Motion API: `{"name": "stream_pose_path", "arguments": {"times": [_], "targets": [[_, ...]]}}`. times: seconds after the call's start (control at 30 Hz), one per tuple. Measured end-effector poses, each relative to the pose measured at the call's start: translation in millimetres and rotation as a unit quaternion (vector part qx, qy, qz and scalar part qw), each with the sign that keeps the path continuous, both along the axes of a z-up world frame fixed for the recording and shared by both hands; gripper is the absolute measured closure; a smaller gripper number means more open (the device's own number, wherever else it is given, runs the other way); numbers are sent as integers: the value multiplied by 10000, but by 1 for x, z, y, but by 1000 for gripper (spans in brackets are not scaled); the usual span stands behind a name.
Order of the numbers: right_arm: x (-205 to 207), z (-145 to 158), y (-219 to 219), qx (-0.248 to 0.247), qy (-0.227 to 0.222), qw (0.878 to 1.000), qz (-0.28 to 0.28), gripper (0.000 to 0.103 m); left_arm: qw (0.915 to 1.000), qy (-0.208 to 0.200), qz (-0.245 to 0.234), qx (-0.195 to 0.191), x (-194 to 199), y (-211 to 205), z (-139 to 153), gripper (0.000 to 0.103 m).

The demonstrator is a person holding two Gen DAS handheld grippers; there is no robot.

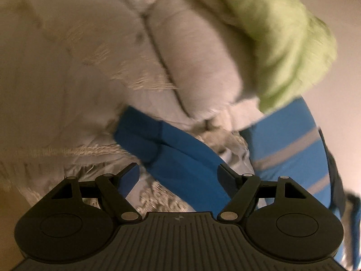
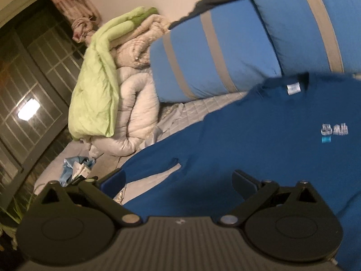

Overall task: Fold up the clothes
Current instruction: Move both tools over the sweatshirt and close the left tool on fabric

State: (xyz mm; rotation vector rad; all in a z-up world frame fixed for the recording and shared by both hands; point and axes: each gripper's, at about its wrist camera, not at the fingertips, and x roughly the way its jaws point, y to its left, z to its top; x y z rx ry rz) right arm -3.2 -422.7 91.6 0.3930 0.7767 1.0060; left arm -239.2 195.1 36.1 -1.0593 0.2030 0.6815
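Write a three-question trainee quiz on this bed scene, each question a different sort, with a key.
1. True or false: the blue T-shirt lies spread on the bed with its neck label showing.
2. Multiple choice: what rests on the pale rolled quilt? A) a green blanket B) a red towel C) a black jacket
3. Fill in: in the right wrist view, the blue pillows have ____ stripes.

Key
1. True. The right tool stands open over the shirt, gripping nothing; the left tool is open too, with a sleeve running between its fingers.
2. A
3. Grey
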Motion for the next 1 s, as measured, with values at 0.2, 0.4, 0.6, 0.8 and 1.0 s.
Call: {"name": "stream_pose_path", "arguments": {"times": [0.2,0.4,0.6,0.8,1.0], "targets": [[5,-22,-2,35,194,9998,-16,0,9983,-261,372,-366,1,15,-29,35],[7,-28,-4,114,302,9995,-2,0,9928,-628,745,-698,0,29,-47,47],[10,-31,-4,164,407,9990,-6,0,9884,-860,857,-914,0,36,-44,91],[11,-34,-5,191,471,9987,-75,0,9986,-238,442,177,12,19,14,92],[10,-36,0,-173,375,9987,-301,0,9908,447,-106,1269,39,-7,77,92]]}}
